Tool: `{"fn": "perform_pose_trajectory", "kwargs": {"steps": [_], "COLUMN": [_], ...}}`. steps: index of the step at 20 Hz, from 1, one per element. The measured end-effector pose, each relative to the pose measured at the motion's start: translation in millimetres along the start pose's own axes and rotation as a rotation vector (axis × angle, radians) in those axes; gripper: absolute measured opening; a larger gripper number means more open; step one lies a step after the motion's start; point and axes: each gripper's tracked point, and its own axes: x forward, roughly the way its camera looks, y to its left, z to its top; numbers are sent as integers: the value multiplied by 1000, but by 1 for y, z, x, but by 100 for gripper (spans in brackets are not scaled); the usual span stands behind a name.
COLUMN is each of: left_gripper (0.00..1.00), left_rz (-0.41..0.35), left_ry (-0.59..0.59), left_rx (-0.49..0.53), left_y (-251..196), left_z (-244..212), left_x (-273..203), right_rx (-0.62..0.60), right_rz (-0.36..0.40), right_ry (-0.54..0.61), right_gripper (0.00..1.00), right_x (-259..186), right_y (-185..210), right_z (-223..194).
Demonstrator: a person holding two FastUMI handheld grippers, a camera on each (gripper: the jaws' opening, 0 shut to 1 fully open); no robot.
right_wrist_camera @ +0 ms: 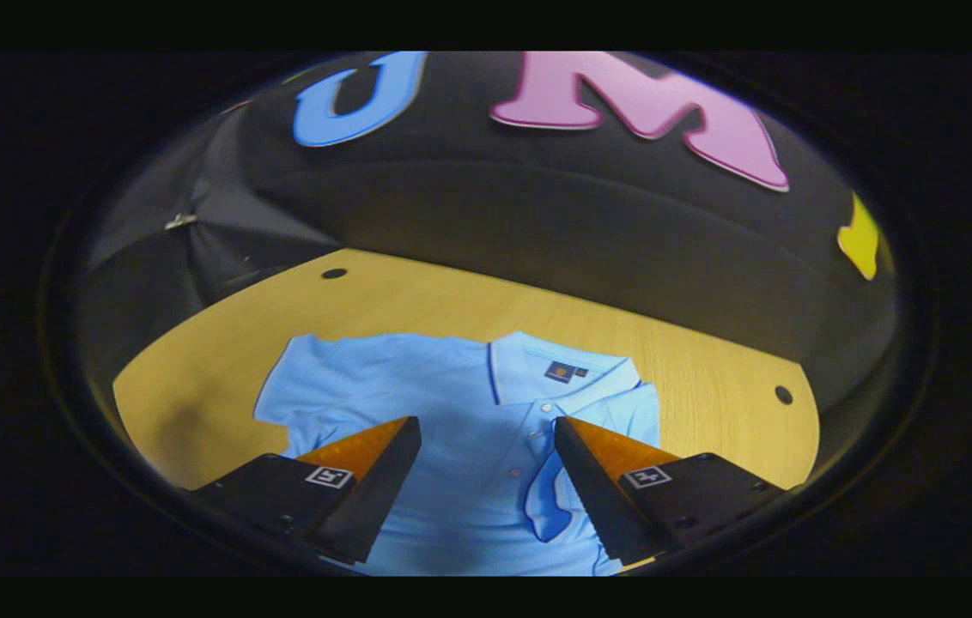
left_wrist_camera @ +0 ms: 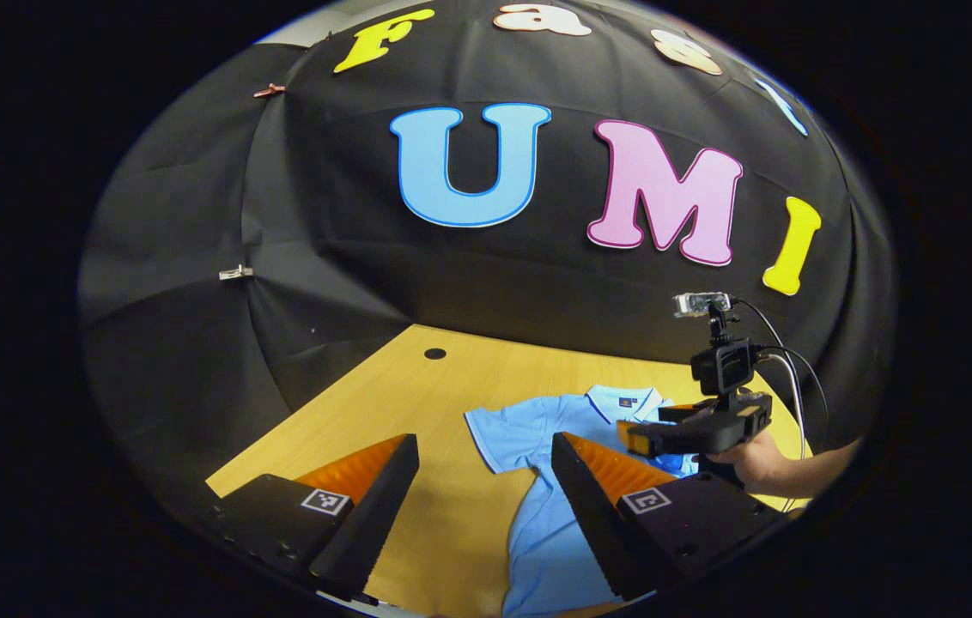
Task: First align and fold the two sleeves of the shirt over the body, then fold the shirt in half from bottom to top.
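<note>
A light blue polo shirt (right_wrist_camera: 417, 378) lies face up on the wooden table (right_wrist_camera: 692, 378), collar (right_wrist_camera: 568, 371) toward the back wall. One short sleeve (right_wrist_camera: 548, 498) with dark trim lies folded over the body; the other sleeve (right_wrist_camera: 293, 390) is spread flat to the side. My right gripper (right_wrist_camera: 486, 421) hovers open above the chest, nothing between its fingers. In the left gripper view the shirt (left_wrist_camera: 542, 541) lies below and to the right. My left gripper (left_wrist_camera: 484, 438) is open above the spread sleeve's (left_wrist_camera: 499, 433) edge. The right gripper (left_wrist_camera: 636, 438) hangs over the collar, held by a hand (left_wrist_camera: 756, 463).
The table has small round holes (right_wrist_camera: 334, 273) (right_wrist_camera: 783, 395) near its far corners. Black cloth walls close the table in at the back and left. Bare wood (left_wrist_camera: 417, 403) stretches left of the shirt. Cables (left_wrist_camera: 786, 360) trail from the right gripper.
</note>
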Motion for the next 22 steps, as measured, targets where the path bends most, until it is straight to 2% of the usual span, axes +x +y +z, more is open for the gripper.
{"fn": "perform_pose_trajectory", "kwargs": {"steps": [3, 6, 9, 13, 15, 18, 21, 22], "left_gripper": [100, 100, 100, 100, 100, 100, 99, 99], "left_rz": [-20, -63, -80, -133, -104, -85, -25, -36], "left_ry": [11, 34, 70, 179, 218, 284, 355, 384], "left_rx": [16, 19, 79, 96, 119, 103, 134, 115], "left_y": [6, 6, 9, -9, -6, -8, 7, 3], "left_z": [-2, -6, -14, -50, -68, -94, -119, -129], "left_x": [18, 54, 115, 201, 243, 293, 326, 328], "right_rx": [19, 0, 14, 77, 114, 180, 184, 180], "right_rz": [32, -10, -55, -117, -144, -164, -172, -169], "right_ry": [-1, -59, -110, -134, -144, -118, -67, -55], "right_gripper": [98, 98, 97, 97, 97, 97, 96, 97], "right_x": [-37, -87, -131, -173, -189, -203, -210, -210], "right_y": [16, -1, -30, -60, -69, -78, -89, -91], "right_z": [-10, -9, -8, -7, -12, -29, -56, -61]}}
